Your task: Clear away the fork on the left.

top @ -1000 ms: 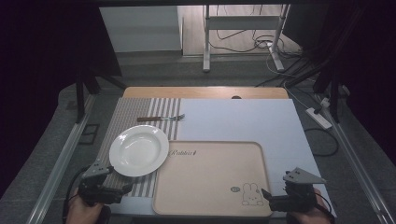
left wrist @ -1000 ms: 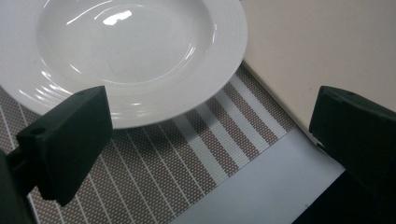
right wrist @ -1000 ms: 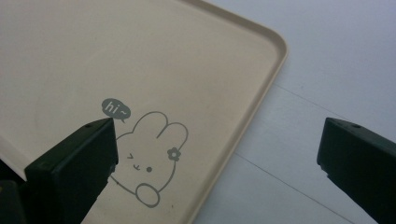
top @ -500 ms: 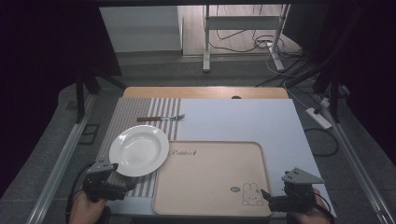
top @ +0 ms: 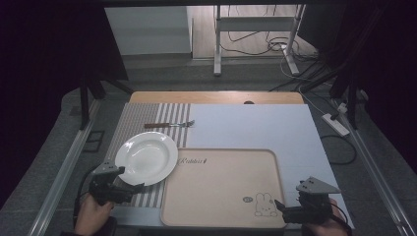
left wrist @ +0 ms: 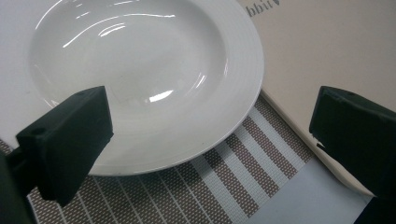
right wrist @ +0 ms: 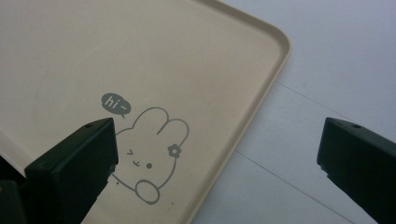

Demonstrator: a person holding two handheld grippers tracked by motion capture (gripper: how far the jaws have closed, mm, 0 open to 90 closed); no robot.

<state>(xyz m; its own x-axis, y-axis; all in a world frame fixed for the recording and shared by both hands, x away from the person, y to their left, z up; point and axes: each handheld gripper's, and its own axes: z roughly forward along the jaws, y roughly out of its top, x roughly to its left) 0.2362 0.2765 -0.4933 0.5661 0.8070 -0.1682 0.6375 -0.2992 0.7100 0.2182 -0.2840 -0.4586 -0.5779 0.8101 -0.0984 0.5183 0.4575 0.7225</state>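
Jaws spread wide and holding nothing, the left gripper point(top: 134, 187) had edged forward over the past second to the near rim of the white plate point(top: 146, 158), a move that read as the start of a reach for the dish. In the left gripper view the plate point(left wrist: 140, 79) lay straight ahead and slightly to the left, its near rim between the two black jaws: the left one stood over the rim itself, the right one over the edge of the beige tray point(left wrist: 327, 51), with the striped placemat point(left wrist: 224, 186) showing in the gap. No contact with the plate could be made out. The right gripper point(top: 281, 209) had barely shifted in that second; it hovered at the tray's near right corner, its jaws also fully apart and empty, one above the rabbit drawing point(right wrist: 149, 154) printed on the tray point(right wrist: 116, 56), the other above the pale desk point(right wrist: 336, 60) cover beyond the raised rim. From the high view the plate sat on the placemat point(top: 152, 115) at the desk's point(top: 255, 128) left, its right edge touching or just overlapping the tray point(top: 221, 187), while a fork point(top: 169, 125) lay farther back on the mat, well apart from both hands. By the look of it, the plate was the left gripper's target and the grasp was not yet made.
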